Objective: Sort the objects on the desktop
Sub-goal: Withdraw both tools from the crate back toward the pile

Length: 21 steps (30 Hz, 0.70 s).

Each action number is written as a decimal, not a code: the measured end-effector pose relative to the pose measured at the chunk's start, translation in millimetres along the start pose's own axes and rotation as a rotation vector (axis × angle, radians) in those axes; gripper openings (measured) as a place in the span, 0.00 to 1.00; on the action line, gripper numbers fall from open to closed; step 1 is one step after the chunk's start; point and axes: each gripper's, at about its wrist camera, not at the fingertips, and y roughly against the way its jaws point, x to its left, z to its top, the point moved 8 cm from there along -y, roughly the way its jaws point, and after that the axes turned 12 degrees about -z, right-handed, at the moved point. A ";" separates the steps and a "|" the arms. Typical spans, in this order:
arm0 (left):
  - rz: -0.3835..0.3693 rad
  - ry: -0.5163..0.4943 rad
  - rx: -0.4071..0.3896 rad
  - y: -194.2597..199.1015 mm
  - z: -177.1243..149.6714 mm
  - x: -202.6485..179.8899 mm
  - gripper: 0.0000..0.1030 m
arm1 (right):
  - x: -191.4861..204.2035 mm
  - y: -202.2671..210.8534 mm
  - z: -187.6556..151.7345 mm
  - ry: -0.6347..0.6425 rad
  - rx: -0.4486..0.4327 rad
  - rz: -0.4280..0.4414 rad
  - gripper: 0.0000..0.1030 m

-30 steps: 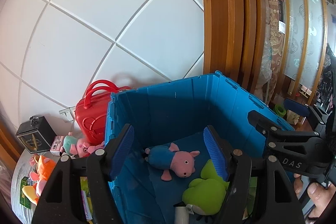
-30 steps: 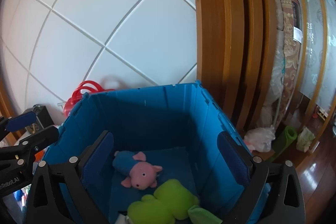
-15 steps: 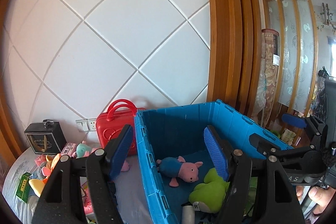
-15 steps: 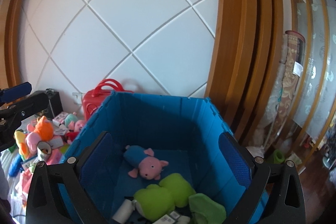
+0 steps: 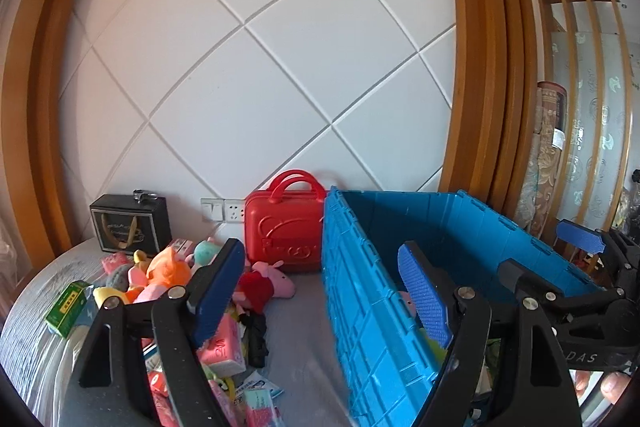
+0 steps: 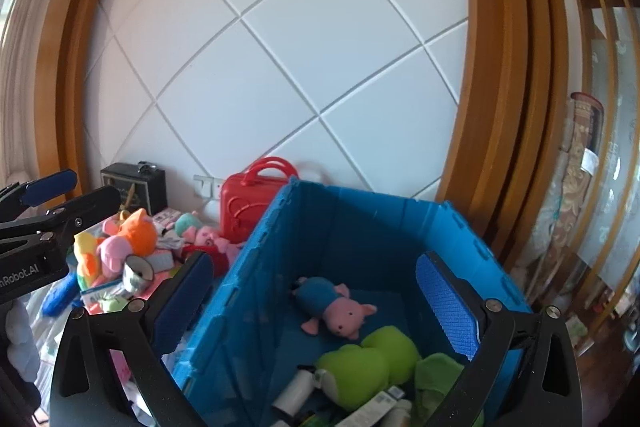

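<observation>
A blue crate (image 5: 360, 291) stands on the grey cloth to the right of a pile of soft toys and small packets. In the crate (image 6: 256, 267) lie a blue-and-pink pig plush (image 6: 332, 303), a green plush (image 6: 368, 355) and some tubes. My left gripper (image 5: 320, 267) straddles the crate's left wall, its jaws opening with nothing between the pads. My right gripper (image 6: 312, 267) hangs open over the crate, empty. An orange plush (image 5: 168, 271) and a pink pig in red (image 5: 264, 283) top the pile.
A red case (image 5: 284, 227) stands against the white panelled wall behind the crate. A black box (image 5: 128, 227) sits at the back left, a green packet (image 5: 66, 307) at the near left. A tape roll (image 6: 138, 271) lies in the pile. Wooden framing rises on the right.
Both views have swung left, away from over the crate's inside. The toy pile has come into view and the crate sits further right. The left jaws stand wider.
</observation>
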 end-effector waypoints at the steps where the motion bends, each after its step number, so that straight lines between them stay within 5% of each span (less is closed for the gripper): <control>1: 0.016 -0.001 0.004 4.4 -4.7 8.8 0.76 | 8.9 1.1 -2.6 0.002 0.007 0.013 1.00; 11: 0.154 0.058 0.100 54.4 -56.3 141.3 0.77 | 112.1 13.8 -15.5 -0.017 0.057 0.126 1.00; 21: 0.256 0.101 0.302 91.6 -142.8 293.3 0.77 | 234.0 1.8 -69.0 0.004 0.241 0.155 1.00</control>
